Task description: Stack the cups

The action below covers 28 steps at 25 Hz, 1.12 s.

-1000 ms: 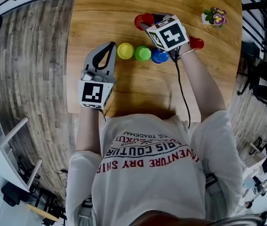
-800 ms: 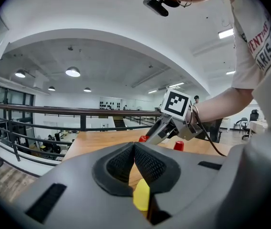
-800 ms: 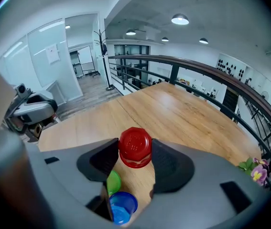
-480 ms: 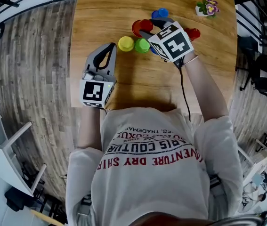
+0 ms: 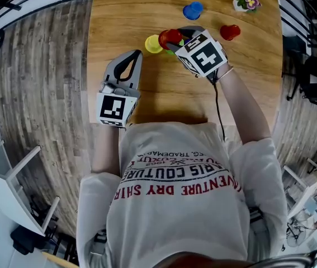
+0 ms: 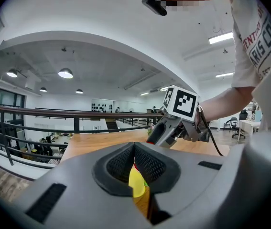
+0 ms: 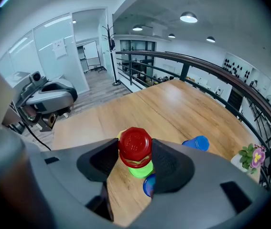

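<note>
Cups were my job, and the red cup sat upside down between my right jaws, which gripped its sides at a fairly wide setting. A second before, I had this cup well back from the row of yellow, green and blue; since then I had carried it across the surface towards me. It now hung right over the green cup, with the yellow cup just beside. My grip had not changed on the way.

From my right gripper view the red rim overlapped the green top, but I could not tell whether it was already seated or just above. I judged this to be the lowering step of one stack, not yet let go.

My left jaws were closed on nothing, pointing at the yellow cup from the near side and hardly shifted. A blue cup and a second red cup stood apart at the far end, near a small potted flower, so most of the stacking remained.
</note>
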### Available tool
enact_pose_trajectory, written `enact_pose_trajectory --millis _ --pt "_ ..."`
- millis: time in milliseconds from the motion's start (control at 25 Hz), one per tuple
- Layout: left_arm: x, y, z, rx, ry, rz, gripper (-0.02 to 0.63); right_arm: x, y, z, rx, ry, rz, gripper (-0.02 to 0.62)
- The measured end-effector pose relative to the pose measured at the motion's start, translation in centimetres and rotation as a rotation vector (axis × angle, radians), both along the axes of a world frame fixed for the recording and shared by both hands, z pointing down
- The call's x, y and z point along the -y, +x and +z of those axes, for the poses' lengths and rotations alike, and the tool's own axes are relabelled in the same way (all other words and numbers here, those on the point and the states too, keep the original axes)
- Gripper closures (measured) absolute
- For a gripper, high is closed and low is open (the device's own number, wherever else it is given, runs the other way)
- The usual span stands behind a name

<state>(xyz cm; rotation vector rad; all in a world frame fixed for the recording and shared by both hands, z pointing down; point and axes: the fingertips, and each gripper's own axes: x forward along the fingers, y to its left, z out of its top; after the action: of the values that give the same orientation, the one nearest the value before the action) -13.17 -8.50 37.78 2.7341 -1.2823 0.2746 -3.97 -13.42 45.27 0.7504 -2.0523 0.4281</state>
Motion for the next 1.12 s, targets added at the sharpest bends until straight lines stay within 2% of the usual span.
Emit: enact_pose_trajectory --millis 400,600,680,840,1120 --pt "0.0 -1.8 0.3 0.004 0.009 0.052 0.589 -0.2 -0.9 0.5 -0.005 0.018 0.06 0.36" --pt "0.4 -1.8 -0.4 0.0 0.019 0.065 0.589 -0.4 -1.5 -1.1 0.073 0.035 0.077 0.298" --pt "0.7 -1.3 -0.6 0.0 0.023 0.071 0.589 -0.2 -1.3 -2.3 0.115 0.056 0.098 0.291" --pt "0.9 0.1 -0.4 -0.006 0.009 0.065 0.589 0.5 1.3 -3.8 0.164 0.087 0.169 0.291" --pt "1.1 2.7 0.5 0.005 -0.021 -0.003 0.589 2.8 8.1 -2.6 0.133 0.136 0.232 0.291"
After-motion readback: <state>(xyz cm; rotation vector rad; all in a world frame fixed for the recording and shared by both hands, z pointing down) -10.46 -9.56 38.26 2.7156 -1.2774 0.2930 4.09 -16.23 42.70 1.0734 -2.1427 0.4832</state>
